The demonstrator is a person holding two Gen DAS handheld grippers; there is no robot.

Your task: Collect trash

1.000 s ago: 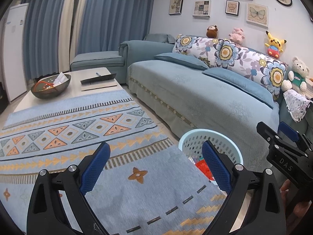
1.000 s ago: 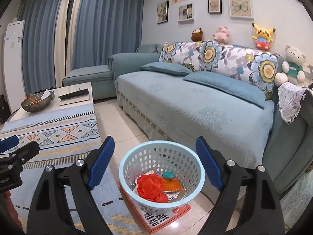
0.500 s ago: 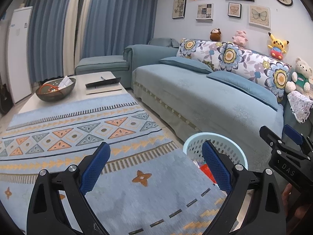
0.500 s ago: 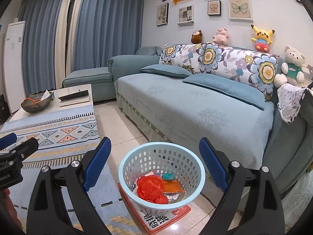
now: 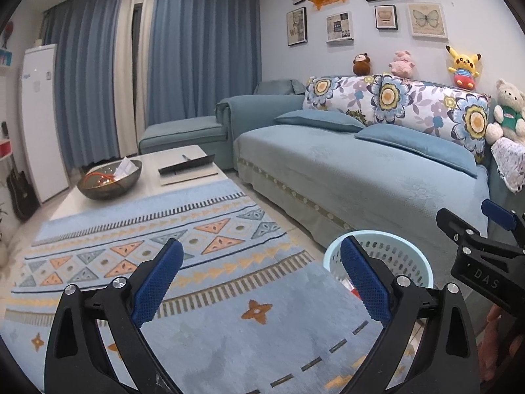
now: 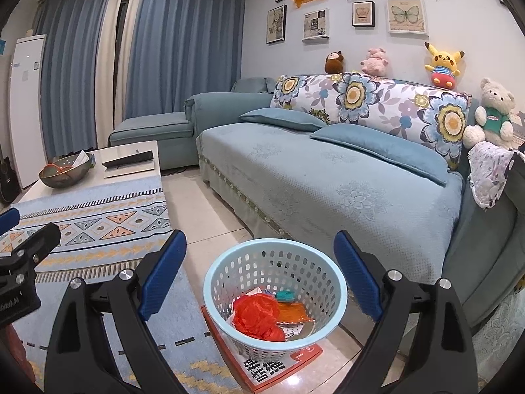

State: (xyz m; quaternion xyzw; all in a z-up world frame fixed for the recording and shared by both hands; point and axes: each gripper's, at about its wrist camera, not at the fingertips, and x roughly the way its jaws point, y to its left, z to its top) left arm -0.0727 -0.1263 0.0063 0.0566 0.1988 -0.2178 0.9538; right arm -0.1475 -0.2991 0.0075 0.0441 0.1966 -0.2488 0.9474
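Now both tools empty, jaws spread wide. Right gripper (image 6: pixel 259 269) hangs over pale blue basket (image 6: pixel 339 290), which sits on floor tile just beside sofa (image 6: pixel 328 177), on red-edged printed sheet (image 6: pixel 279 366). Inside basket: crumpled red trash (image 6: pixel 257 317), orange wrapper (image 6: pixel 290 312), teal scrap (image 6: pixel 284 295). Left gripper (image 5: pixel 259 279) above patterned rug (image 5: pixel 203 328), basket (image 5: pixel 407 259) at its right finger.

Pale blue perforated basket (image 6: pixel 275 282), red crumpled trash (image 6: pixel 257 317), light blue geometric-patterned rug (image 5: pixel 147 246), teal sofa (image 6: pixel 328 177)
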